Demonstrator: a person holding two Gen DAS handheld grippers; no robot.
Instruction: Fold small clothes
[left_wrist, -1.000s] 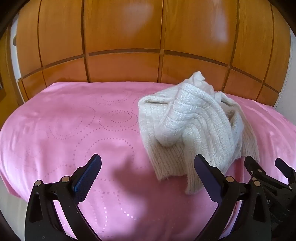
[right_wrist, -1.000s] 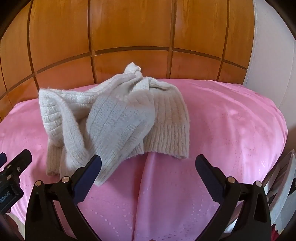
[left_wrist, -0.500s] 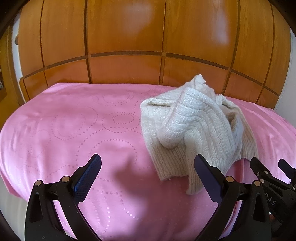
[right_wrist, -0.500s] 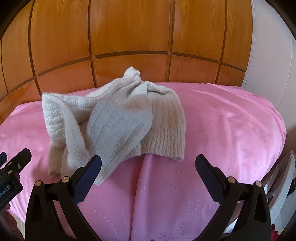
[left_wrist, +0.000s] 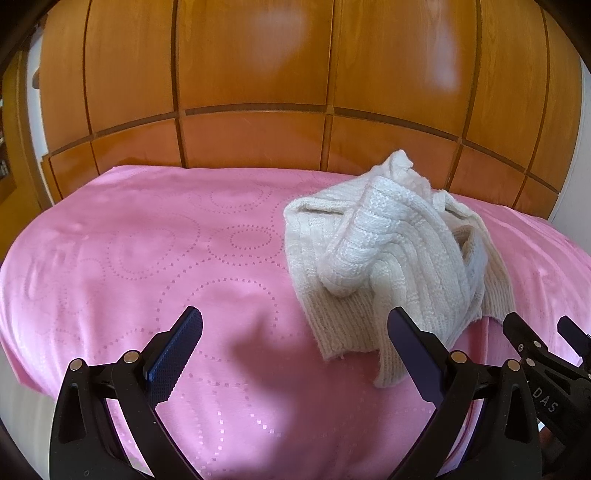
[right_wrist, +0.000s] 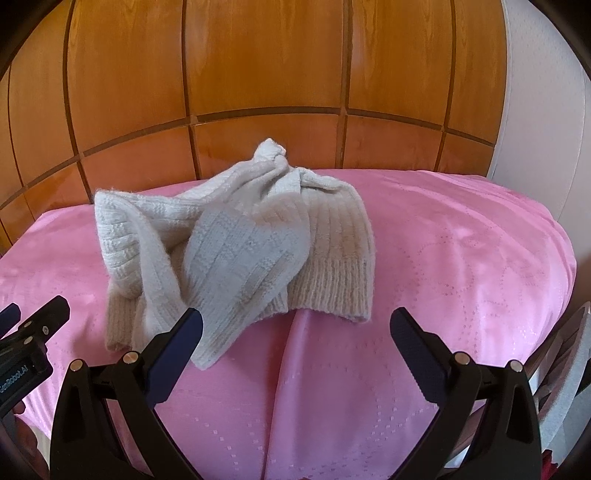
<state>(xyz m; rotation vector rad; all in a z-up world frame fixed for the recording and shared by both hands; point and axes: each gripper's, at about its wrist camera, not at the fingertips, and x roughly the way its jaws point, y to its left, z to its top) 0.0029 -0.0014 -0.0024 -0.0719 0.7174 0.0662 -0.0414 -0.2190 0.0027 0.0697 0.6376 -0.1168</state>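
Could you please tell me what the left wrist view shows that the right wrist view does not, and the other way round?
Only the left wrist view shows the open left gripper whole and a dark doorframe at the left edge. Only the right wrist view shows the open right gripper whole, a white wall and a chair at the right edge. Both show the crumpled cream sweater on the pink cover, and the wooden panels behind.

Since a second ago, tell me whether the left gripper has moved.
Yes. The left gripper has backed off slightly; the cream knitted sweater and the wooden panel seams sit lower in its view.
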